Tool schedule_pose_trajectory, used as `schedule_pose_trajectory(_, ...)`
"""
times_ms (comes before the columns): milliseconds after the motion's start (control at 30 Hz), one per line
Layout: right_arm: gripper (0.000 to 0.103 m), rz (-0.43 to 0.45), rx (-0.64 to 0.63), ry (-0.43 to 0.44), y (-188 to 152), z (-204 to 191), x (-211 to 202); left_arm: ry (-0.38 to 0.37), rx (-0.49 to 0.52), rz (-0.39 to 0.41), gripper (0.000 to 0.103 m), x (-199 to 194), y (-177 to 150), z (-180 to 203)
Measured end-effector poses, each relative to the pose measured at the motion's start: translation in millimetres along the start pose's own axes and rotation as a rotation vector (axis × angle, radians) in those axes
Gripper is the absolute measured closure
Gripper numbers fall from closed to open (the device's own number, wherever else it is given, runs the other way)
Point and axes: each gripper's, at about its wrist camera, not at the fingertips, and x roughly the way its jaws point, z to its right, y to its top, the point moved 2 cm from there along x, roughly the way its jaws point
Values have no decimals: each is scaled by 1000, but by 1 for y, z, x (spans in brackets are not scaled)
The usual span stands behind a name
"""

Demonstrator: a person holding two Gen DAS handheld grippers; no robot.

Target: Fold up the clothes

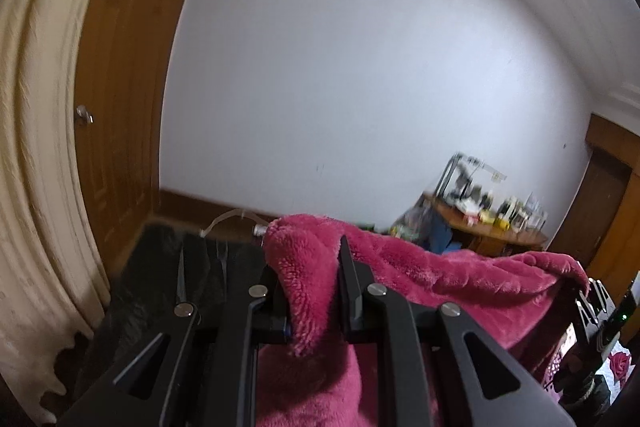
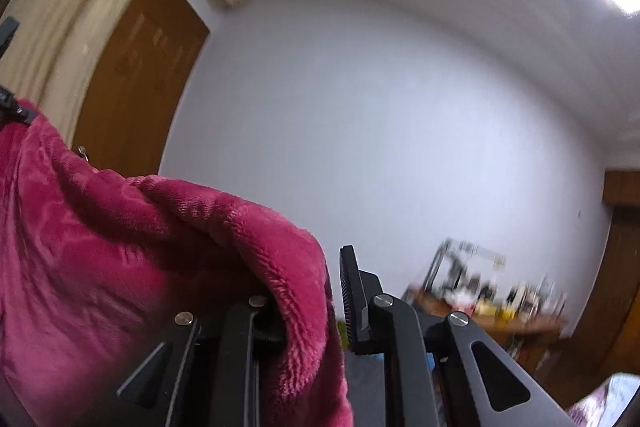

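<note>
A fluffy magenta fleece garment (image 1: 440, 275) hangs stretched between my two grippers, lifted high with the wall behind it. My left gripper (image 1: 310, 267) is shut on one bunched edge of the garment. The right gripper shows at the far right of the left wrist view (image 1: 592, 303), at the other corner. In the right wrist view the same garment (image 2: 120, 247) drapes over the left finger of my right gripper (image 2: 332, 291), pinched between the fingers. The left gripper peeks in at that view's left edge (image 2: 12, 111).
A brown wooden door (image 1: 120, 115) and cream curtain (image 1: 36, 167) stand at the left. A cluttered wooden table (image 1: 492, 227) sits at the back right. A dark surface (image 1: 160, 275) lies below left. A floral bedcover (image 1: 620, 363) shows bottom right.
</note>
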Motion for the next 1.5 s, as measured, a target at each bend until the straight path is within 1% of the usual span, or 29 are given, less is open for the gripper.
schedule_pose_trajectory(167, 85, -166, 23, -11, -43, -13, 79, 32, 36, -129, 84, 87, -19, -11)
schedule_pose_trajectory(200, 85, -194, 27, -13, -53, -14, 91, 32, 36, -148, 84, 98, -26, -11)
schedule_pose_trajectory(267, 85, -250, 36, -16, -74, -15, 115, 32, 23, -201, 84, 134, -33, -20)
schedule_pose_trajectory(467, 85, -393, 15, -25, -114, -34, 187, 40, -3, -338, 84, 229, -52, -51)
schedule_pose_trajectory(633, 85, -506, -12, -25, -149, -49, 240, 51, -17, -440, 85, 290, -80, -69)
schedule_pose_trajectory(700, 85, -550, -19, -24, -163, -53, 254, 70, -1, -475, 85, 309, -89, -72)
schedule_pose_trajectory(767, 85, -593, -25, -21, -176, -57, 267, 90, 18, -501, 85, 322, -97, -74)
schedule_pose_trajectory(867, 85, -668, -41, -6, -195, -64, 286, 99, 10, -549, 84, 344, -108, -77)
schedule_pose_trajectory(900, 82, -695, -45, 0, -201, -64, 293, 101, 8, -563, 84, 350, -111, -77)
schedule_pose_trajectory(933, 74, -729, -51, 6, -208, -64, 301, 104, 11, -577, 84, 357, -115, -79)
schedule_pose_trajectory(967, 70, -757, -59, 3, -215, -64, 306, 108, 15, -592, 84, 364, -119, -81)
schedule_pose_trajectory(1000, 51, -780, -66, -4, -220, -64, 309, 111, 18, -604, 84, 368, -123, -82)
schedule_pose_trajectory(1033, 37, -804, -73, -11, -226, -64, 312, 119, 21, -628, 84, 375, -129, -84)
schedule_pose_trajectory(1100, 35, -841, -69, -21, -235, -62, 316, 131, 19, -669, 84, 386, -139, -89)
schedule_pose_trajectory(1133, 35, -845, -56, -24, -236, -59, 315, 144, 22, -681, 79, 389, -143, -91)
schedule_pose_trajectory(1167, 35, -846, -46, -28, -236, -57, 314, 158, 26, -690, 68, 391, -146, -93)
schedule_pose_trajectory(1233, 35, -849, -27, -34, -237, -53, 311, 185, 34, -710, 60, 396, -153, -97)
schedule_pose_trajectory(1267, 35, -845, -14, -37, -235, -50, 309, 199, 38, -720, 60, 398, -157, -99)
schedule_pose_trajectory(1367, 35, -818, 30, -37, -223, -43, 297, 203, 19, -716, 59, 390, -156, -103)
schedule_pose_trajectory(1467, 32, -782, 81, 25, -207, -48, 278, 213, 3, -707, 54, 377, -153, -107)
schedule_pose_trajectory(1500, 31, -787, 92, 62, -207, -55, 272, 218, -4, -704, 53, 372, -152, -109)
